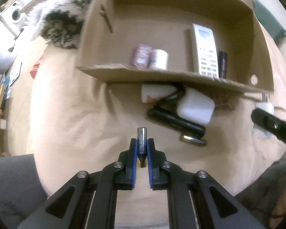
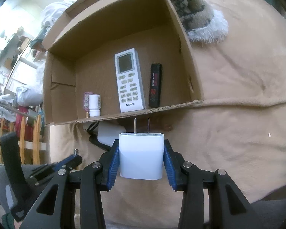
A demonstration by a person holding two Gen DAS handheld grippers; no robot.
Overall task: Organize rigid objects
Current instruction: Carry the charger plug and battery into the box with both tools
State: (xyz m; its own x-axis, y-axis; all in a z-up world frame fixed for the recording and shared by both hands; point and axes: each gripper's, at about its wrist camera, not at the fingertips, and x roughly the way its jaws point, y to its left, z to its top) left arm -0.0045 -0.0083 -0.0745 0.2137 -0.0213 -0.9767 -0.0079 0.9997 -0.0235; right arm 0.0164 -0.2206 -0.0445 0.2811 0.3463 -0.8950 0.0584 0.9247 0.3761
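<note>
Two hand-held grippers clamp: left (image 1: 142,145) on a slim cylindrical battery (image 1: 142,142), right (image 2: 141,157) on a smooth white charger block (image 2: 141,155).

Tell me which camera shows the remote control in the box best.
The right wrist view: the remote control lies sharp and whole on the floor of the cardboard box, screen and buttons clear. In the left wrist view it is blurred, its lower end cut off by the box's near wall.

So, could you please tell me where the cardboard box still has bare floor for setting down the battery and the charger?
Inside the cardboard box, the widest bare floor lies between the white bottle and the remote control, and across the back behind them. Only a narrow strip separates the remote from the black bar. Outside, below the front wall, the clutter around the white adapter is crowded.
</note>
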